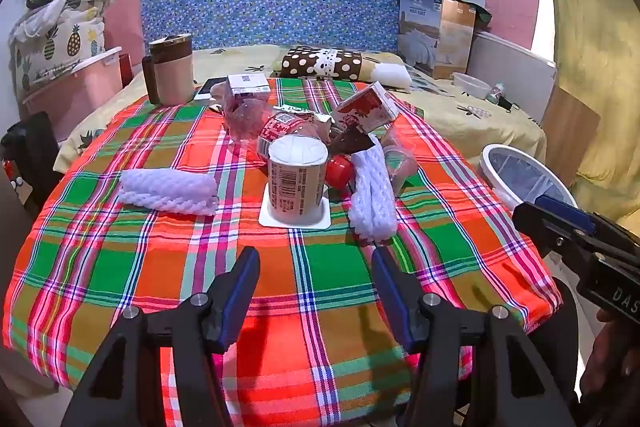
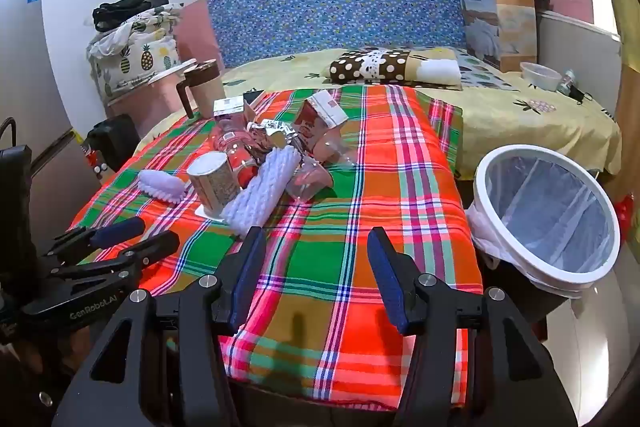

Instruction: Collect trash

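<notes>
**Starting trash pickup: nothing binned yet**

Hovering over the near edge of the plaid-cloth table (image 1: 320, 287), left tongs (image 1: 316, 259) are spread wide and carry nothing. Right tongs (image 2: 316, 239) likewise wide, nothing between the pads. Right tongs also show at the right edge of the left view, pointed toward the bin.

Progress, judged from the layout: zero. All trash sits in one cluster mid-table, none in the bin.

Trash on the table:
- upside-down paper cup with barcode (image 1: 297, 179), resting on its square white lid, nearest the left tongs
- white foam net sleeve (image 1: 373, 195) just right of the cup, touching the pile
- second white foam net sleeve (image 1: 168, 190) lying apart to the left
- small red round item (image 1: 339, 169) between cup and sleeve, can't tell what it is
- red-and-white carton (image 1: 366, 109) tilted at the back of the pile
- small white box carton (image 1: 247, 85) back left
- crumpled clear plastic and foil wrappers in the middle, too tangled to separate by eye

Containers:
- white-rimmed round bin with translucent liner (image 2: 548, 211), off the right side of the table, below table level, tilted toward camera. Liner looks empty as far as visible.
- beige lidded mug with dark handle (image 1: 173, 69) at the far left table corner, lid on, contents hidden. Probably not trash.

Left to do: everything. Cup or the near sleeve looks like the easiest first grab.
</notes>
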Action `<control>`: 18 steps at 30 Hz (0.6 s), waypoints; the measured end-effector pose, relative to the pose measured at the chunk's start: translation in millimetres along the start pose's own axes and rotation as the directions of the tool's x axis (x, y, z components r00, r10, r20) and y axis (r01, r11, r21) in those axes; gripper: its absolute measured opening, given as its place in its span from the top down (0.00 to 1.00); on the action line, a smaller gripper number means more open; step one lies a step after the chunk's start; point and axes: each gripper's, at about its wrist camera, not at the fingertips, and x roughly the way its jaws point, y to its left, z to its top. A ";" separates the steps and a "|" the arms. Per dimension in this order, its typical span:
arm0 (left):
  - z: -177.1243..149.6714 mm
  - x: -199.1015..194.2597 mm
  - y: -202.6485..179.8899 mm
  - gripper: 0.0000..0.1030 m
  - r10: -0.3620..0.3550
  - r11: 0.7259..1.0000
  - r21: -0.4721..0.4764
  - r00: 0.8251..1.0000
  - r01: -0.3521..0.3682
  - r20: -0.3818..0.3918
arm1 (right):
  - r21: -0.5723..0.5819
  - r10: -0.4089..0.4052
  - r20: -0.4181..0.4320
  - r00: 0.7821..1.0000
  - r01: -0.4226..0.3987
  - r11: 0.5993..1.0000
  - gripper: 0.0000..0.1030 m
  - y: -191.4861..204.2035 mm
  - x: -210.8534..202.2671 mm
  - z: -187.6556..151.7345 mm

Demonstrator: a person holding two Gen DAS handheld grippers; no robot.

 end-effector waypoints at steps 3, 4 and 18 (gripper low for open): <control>0.1 -0.3 0.2 0.44 0.002 1.000 -0.001 1.000 -0.002 0.003 | 0.002 0.001 0.008 1.000 -0.001 1.000 0.47 -0.1 -0.4 -0.3; 0.2 -0.5 0.3 0.44 0.005 1.000 -0.001 1.000 -0.005 0.005 | 0.002 0.002 0.005 1.000 -0.002 1.000 0.47 -0.1 0.0 -0.2; 1.1 -2.2 5.1 0.44 0.013 1.000 -0.020 1.000 -0.013 0.001 | 0.003 0.001 0.001 1.000 -0.001 1.000 0.47 0.1 0.4 -1.0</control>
